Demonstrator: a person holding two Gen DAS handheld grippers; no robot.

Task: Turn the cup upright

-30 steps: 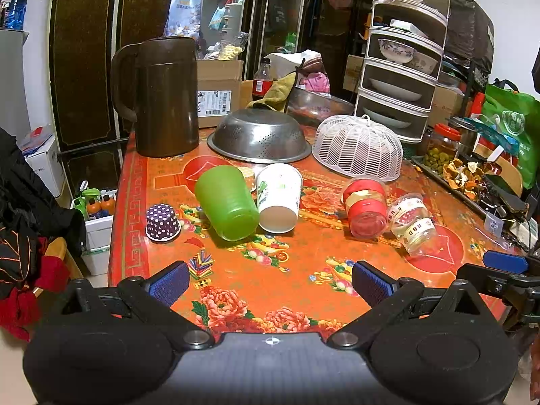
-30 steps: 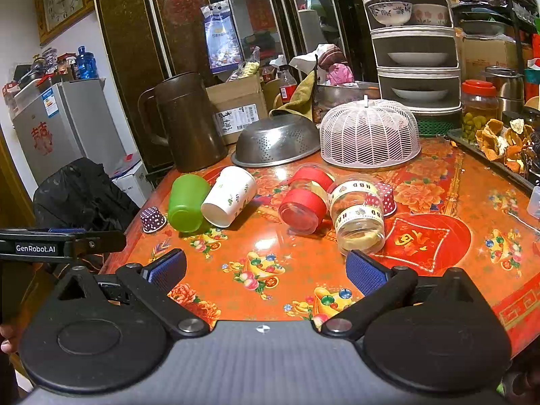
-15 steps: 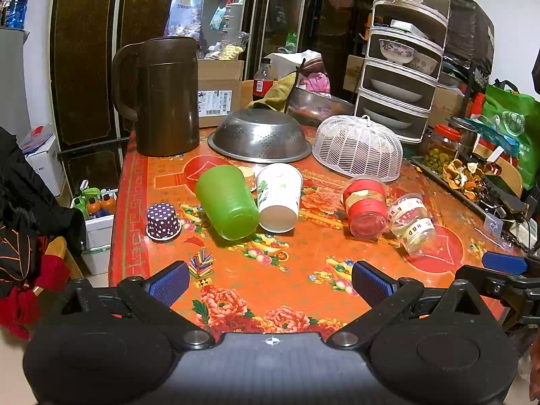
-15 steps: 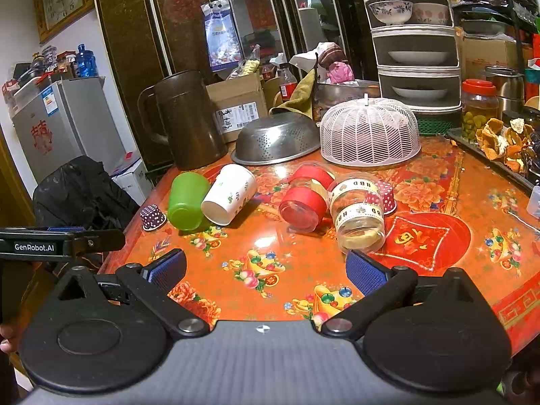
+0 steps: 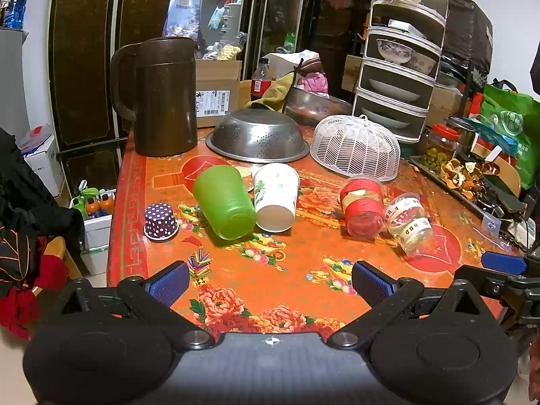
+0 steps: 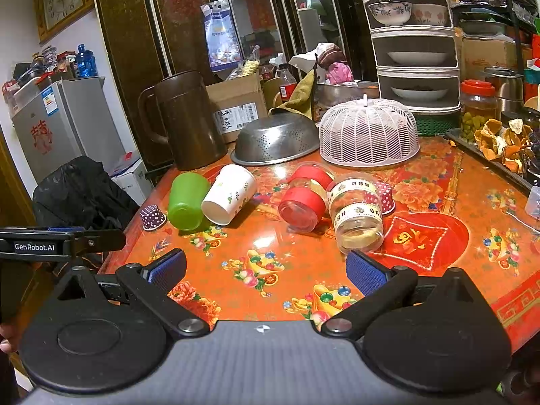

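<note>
Both grippers, left [image 5: 270,283] and right [image 6: 266,271], hang over the near table [image 5: 290,270] edge with fingers spread wide, holding nothing; green cup [image 5: 224,202] lies on its side touching the paper cup [image 5: 276,195], mid-table.

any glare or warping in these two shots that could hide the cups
Left wrist view: edges bow and corners go dark, but the green cup and paper cup are sharp. Right wrist view: lamp glare streaks the tablecloth beside the red-banded jar, not on the cups.
</note>
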